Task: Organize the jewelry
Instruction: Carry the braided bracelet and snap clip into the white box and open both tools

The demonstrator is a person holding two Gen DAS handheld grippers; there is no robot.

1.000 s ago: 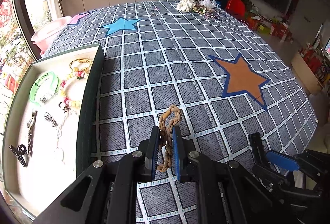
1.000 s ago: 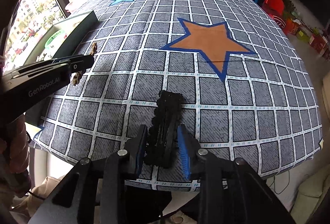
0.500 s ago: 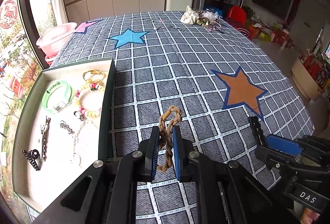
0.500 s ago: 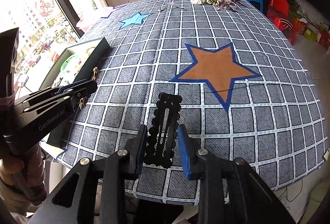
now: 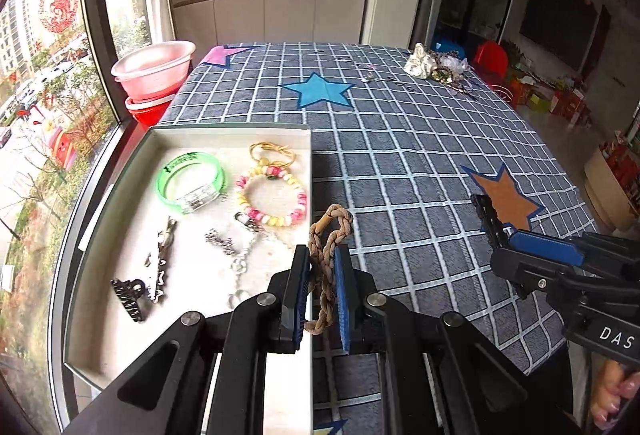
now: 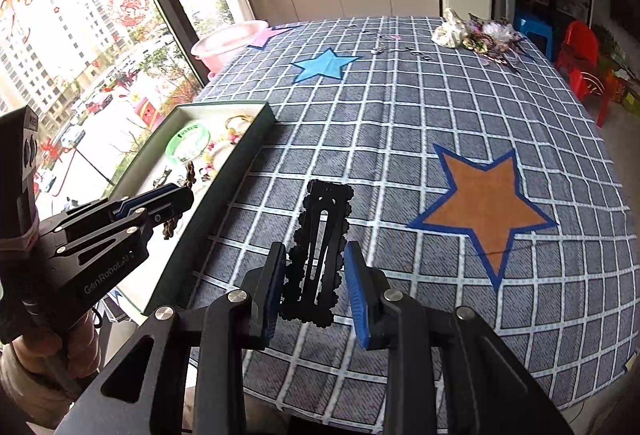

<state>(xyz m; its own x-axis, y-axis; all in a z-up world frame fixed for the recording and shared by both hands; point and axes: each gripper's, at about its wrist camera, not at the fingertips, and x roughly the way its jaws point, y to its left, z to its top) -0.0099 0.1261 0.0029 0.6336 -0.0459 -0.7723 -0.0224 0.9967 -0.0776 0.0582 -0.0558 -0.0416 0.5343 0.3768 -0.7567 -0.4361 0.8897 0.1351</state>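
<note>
- The braided bracelet (image 5: 329,267) is clamped in the left gripper (image 5: 323,289) at the tray (image 5: 308,171) wall; it should be released inside
- The black hair clip (image 6: 318,255) is clamped in the right gripper (image 6: 316,289); the wall should be cleared

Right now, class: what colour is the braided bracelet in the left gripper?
Tan-brown braided bracelet, clearest in the left wrist view.
</note>
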